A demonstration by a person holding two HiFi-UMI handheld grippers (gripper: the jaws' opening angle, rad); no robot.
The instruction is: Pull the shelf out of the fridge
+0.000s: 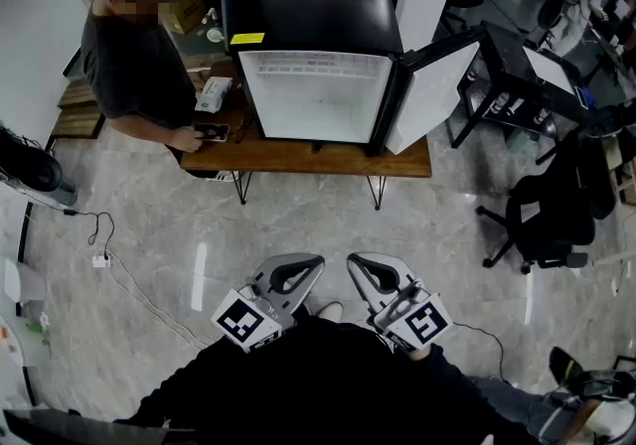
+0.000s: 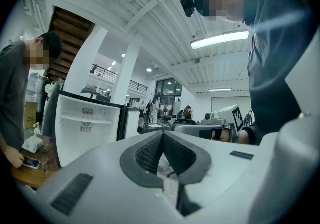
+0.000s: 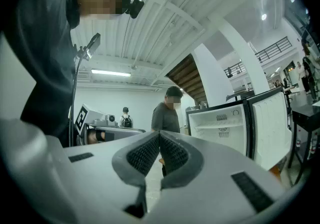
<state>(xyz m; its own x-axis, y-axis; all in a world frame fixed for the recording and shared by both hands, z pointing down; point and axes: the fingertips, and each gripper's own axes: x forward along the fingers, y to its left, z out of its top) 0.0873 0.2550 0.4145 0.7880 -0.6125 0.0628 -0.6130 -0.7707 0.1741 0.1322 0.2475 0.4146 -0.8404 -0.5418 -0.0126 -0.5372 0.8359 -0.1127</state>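
Plainly, nothing of the task is done yet. The small fridge stands on a wooden table across the floor, its door swung wide to the right, so the white inside is already laid open. The shelf sits in its place in the upper part of the cavity, a thin white ledge running from wall to wall; it shows the same way from the other side.

Both tools hang close in front of the person's body, well apart from the fridge. The left claw is clenched with its ribbed pads pressed tip to tip and nothing between them; the right claw is clenched too and just as empty.

A bystander leans at the left end of the table over a phone, beside the fridge but not in front of its opening.

Everything is left to do, by my reading: cross the floor, release a claw, take the shelf by its front edge and draw it straight out — level, I judge, so it does not jam in its side rails.
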